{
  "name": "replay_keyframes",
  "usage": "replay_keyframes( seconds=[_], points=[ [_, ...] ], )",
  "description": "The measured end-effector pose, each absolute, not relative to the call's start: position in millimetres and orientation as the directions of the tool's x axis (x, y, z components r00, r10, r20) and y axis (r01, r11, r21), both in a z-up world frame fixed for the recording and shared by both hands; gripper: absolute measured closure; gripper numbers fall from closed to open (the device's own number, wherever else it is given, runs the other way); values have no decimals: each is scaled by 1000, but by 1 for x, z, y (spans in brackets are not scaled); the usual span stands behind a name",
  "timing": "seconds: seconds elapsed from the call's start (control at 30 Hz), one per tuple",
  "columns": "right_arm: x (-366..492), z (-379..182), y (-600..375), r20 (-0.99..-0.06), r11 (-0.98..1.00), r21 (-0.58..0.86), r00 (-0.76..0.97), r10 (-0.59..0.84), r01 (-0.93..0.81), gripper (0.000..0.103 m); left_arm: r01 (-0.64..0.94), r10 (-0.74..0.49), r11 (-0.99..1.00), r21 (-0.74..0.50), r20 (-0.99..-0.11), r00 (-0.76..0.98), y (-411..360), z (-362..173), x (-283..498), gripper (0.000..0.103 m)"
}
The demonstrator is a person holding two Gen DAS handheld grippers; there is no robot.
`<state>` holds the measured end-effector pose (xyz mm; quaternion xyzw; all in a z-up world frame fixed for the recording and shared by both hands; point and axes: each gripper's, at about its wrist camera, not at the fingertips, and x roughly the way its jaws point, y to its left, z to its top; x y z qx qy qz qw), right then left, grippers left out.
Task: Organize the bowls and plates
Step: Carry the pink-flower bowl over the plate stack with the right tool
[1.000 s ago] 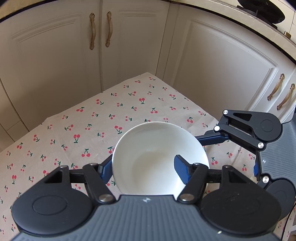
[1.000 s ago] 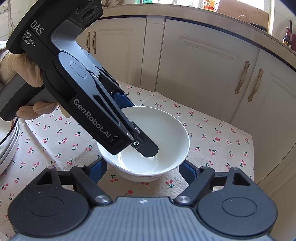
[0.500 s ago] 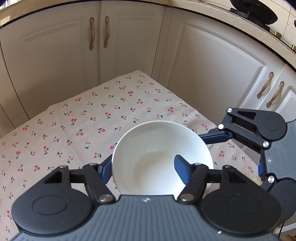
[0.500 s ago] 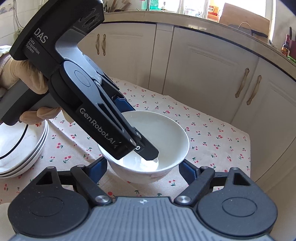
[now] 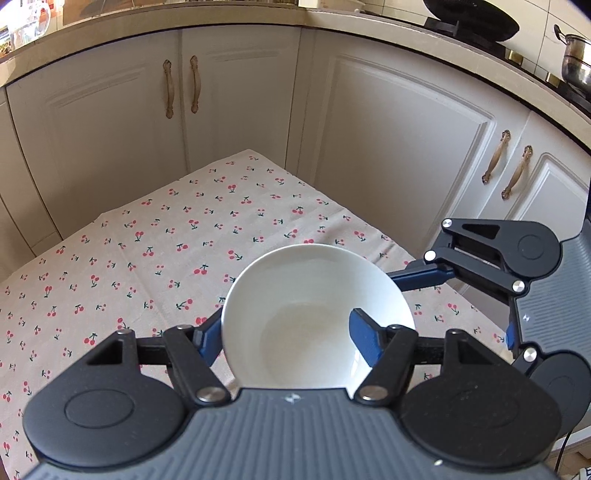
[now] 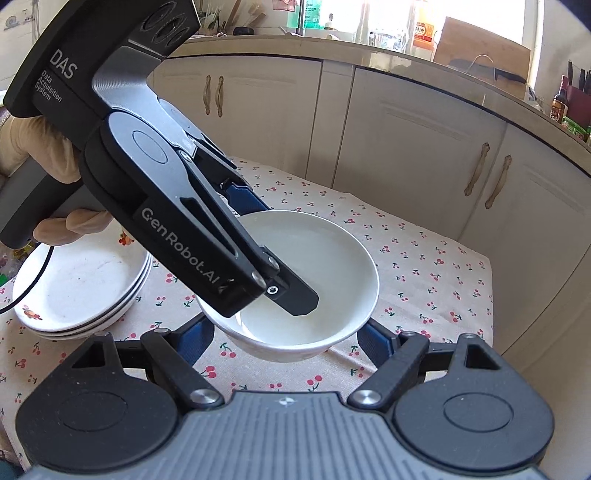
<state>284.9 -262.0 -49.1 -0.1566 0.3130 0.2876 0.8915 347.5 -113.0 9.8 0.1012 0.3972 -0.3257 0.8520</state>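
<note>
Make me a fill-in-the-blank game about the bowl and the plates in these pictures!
1. The left gripper pinches the rim of the round white ceramic bowl, with one finger inside and one ____.
2. The tablecloth is printed with small red ____.
3. The stack of white plates sits to the ____ of the bowl in the right wrist view.
4. The right gripper has its fingers ____, one on each side below the bowl.

Missing words: outside; cherries; left; open

A beige cloth printed with red cherries (image 5: pixel 155 254) covers the near table. Beyond it stand cream cabinet doors (image 5: pixel 399 155) with curved brass handles (image 5: pixel 180 88) — a steel pot (image 5: pixel 576 68) sits far right, bottles (image 6: pixel 423 31) along the far counter.
</note>
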Motion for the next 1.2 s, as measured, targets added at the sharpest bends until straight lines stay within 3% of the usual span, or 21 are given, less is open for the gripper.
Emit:
replay_keyframes(
  seconds=[0.73,1.2],
  points=[
    [201,-27,-251,-643,769,-171,661,387,-616,15,653,-508,752,-93,-712,484,-103,31,261,31],
    [164,-30,-258,-672,771,-143,633,385,-621,15,667,-543,731,-144,-714,441,-106,21,226,30]
  ],
)
